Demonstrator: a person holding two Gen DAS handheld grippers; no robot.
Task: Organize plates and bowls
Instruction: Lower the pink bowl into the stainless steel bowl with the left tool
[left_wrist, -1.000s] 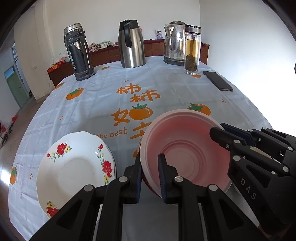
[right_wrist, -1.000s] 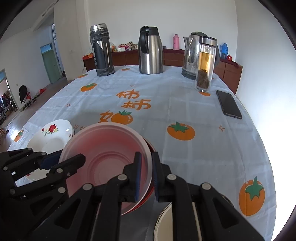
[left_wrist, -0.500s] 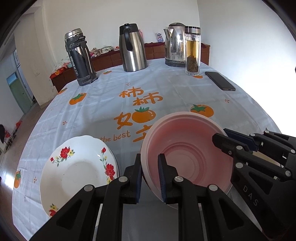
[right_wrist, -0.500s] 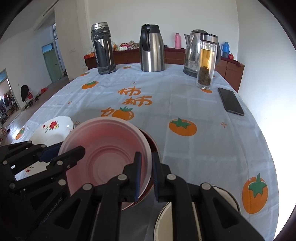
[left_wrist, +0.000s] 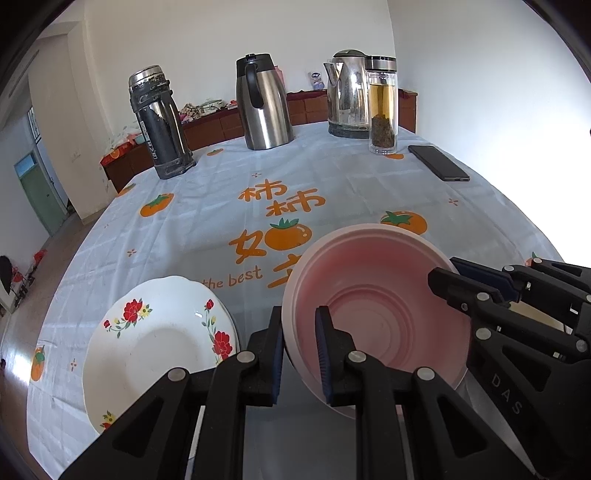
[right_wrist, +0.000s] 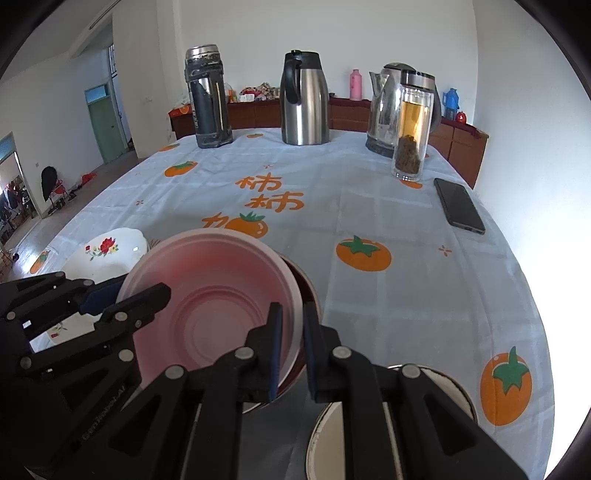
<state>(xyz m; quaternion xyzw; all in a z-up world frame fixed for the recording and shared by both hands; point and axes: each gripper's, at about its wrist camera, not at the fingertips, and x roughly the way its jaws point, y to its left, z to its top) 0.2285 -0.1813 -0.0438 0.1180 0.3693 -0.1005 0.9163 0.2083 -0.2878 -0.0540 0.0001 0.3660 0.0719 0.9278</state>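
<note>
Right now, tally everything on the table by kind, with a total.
Bowls: 2, pink bowl and dark red bowl beneath it
Plates: 2, floral plate and white plate
Flasks and kettle: 3, black flask, steel carafe, kettle
Tea bottle: 1
Phone: 1
Total: 9

White walls, strong glare at right. Low dark-red wooden sideboard along back wall, cluttered on top. Green door at left, wood floor beyond table. Table under pale blue persimmon-print tablecloth. Open doorway far left shows clutter.
</note>
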